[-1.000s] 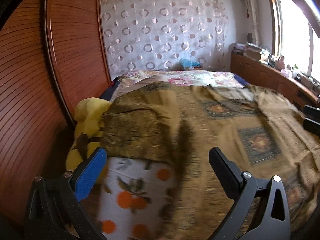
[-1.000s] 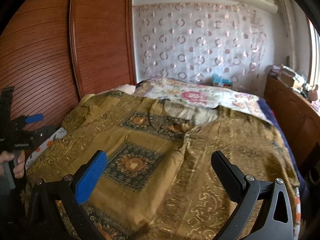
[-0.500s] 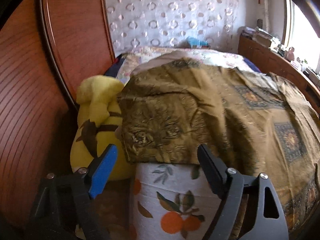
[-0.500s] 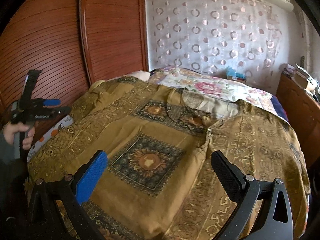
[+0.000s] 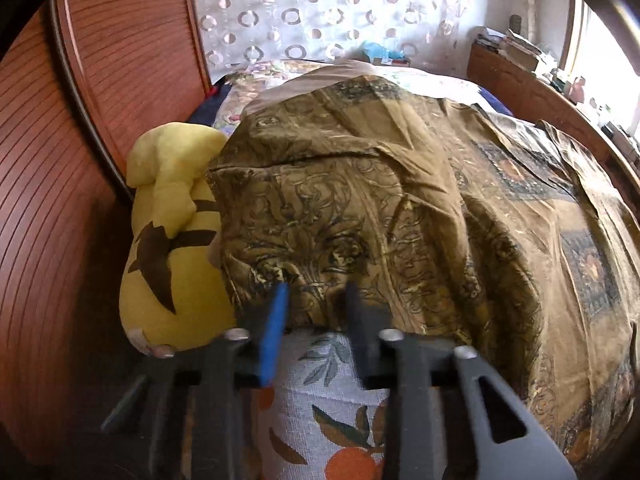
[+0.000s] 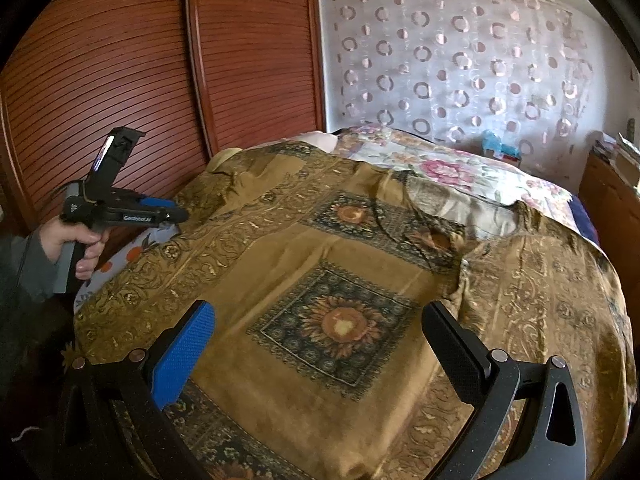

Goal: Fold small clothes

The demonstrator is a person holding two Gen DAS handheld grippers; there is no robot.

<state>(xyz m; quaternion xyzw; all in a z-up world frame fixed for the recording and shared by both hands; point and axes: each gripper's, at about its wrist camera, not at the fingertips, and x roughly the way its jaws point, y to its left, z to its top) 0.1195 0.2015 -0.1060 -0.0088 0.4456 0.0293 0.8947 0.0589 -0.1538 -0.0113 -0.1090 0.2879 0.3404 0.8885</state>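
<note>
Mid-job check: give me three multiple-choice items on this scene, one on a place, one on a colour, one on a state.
1. Relative to the brown-gold garment, the yellow plush toy lies:
A) on top of it
B) beside it, towards the wooden doors
C) on the windowsill

2. The fruit printed on the sheet is:
A) orange
B) purple
C) blue

3. The right gripper has its fingers:
A) shut on cloth
B) open, holding nothing
C) out of view

B: the toy sits between garment and doors.
A: orange rounds with leaves.
B: the fingers stand wide apart above the garment.

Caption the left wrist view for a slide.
Left gripper, jaws just closing, at the edge of the gold patterned garment beside a yellow plush toy.
</note>
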